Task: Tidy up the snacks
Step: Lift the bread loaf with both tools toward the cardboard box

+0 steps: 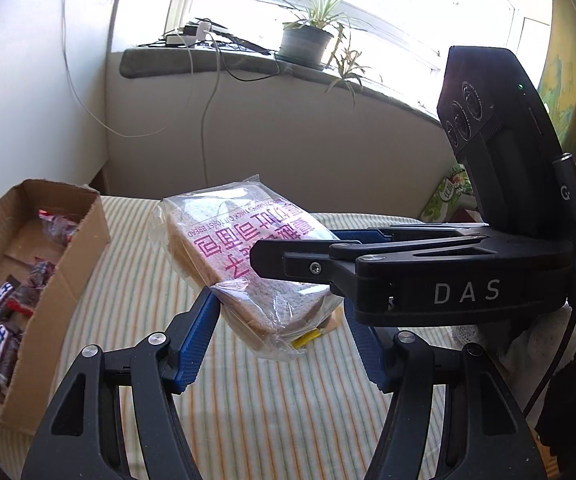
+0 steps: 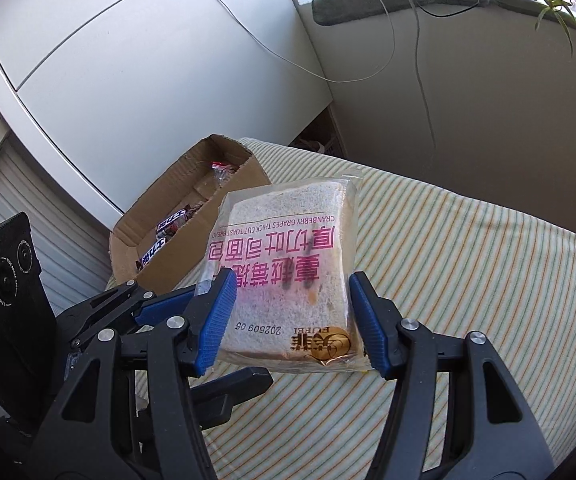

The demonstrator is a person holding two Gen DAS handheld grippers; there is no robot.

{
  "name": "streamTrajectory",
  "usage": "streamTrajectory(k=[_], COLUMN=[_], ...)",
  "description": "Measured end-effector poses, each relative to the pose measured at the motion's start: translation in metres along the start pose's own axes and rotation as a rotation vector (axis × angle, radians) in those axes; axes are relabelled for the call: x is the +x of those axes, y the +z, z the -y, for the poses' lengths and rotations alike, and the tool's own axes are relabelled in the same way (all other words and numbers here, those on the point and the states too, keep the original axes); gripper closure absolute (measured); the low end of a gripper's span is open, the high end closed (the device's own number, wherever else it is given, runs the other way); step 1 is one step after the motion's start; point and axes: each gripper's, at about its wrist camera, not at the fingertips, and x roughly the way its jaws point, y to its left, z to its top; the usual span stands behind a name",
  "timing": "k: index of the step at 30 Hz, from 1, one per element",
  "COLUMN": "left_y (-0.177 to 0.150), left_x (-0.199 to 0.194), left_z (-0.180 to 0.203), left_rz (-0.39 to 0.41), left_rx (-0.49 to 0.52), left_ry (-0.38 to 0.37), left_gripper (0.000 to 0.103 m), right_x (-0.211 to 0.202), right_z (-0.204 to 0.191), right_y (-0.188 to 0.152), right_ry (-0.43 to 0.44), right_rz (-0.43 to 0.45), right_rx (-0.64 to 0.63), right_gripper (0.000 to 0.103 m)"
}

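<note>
Over a striped cloth surface (image 2: 468, 264), the right gripper (image 2: 292, 316) pinches a bagged toast slice (image 2: 288, 268) by its sides, held clear of the cloth. Left gripper (image 1: 284, 344) stands spread beneath the bag, pads not pressing it. Cardboard box (image 1: 76, 248) of snack bars (image 1: 2, 344) sits at the cloth's left edge. Behind: white cabinet (image 2: 128, 80), sill with potted plant (image 1: 308, 36), trailing cables (image 1: 208, 92).

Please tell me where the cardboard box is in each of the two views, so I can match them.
Left wrist: the box is at the left edge, left of the bread.
Right wrist: the box is left of centre, behind the bread.
Shared landmark: the striped cloth.
</note>
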Motion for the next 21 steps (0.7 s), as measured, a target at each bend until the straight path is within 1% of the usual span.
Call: streamTrajectory(k=[6,15,21], left_y=[-0.005,-0.007,-0.009], left_x=[-0.024,-0.044,-0.054], left_z=[-0.035,-0.087,-0.113], left_rz=[0.033,0.061,0.07], left_rx=[-0.04,-0.106,-0.133], left_ry=[0.059,0.131,0.171], left_gripper=[0.04,0.04,0.04], right_x=[0.027,0.071,0.096], right_z=[-0.039,-0.091,-0.119], right_y=[0.018,0.038,0.047], right_ry=[0.045,0.094,0.112], right_rz=[-0.015,-0.053,-0.071], right_rx=[-0.055,-0.134,-0.172], right_gripper=[0.042,0.042,0.042])
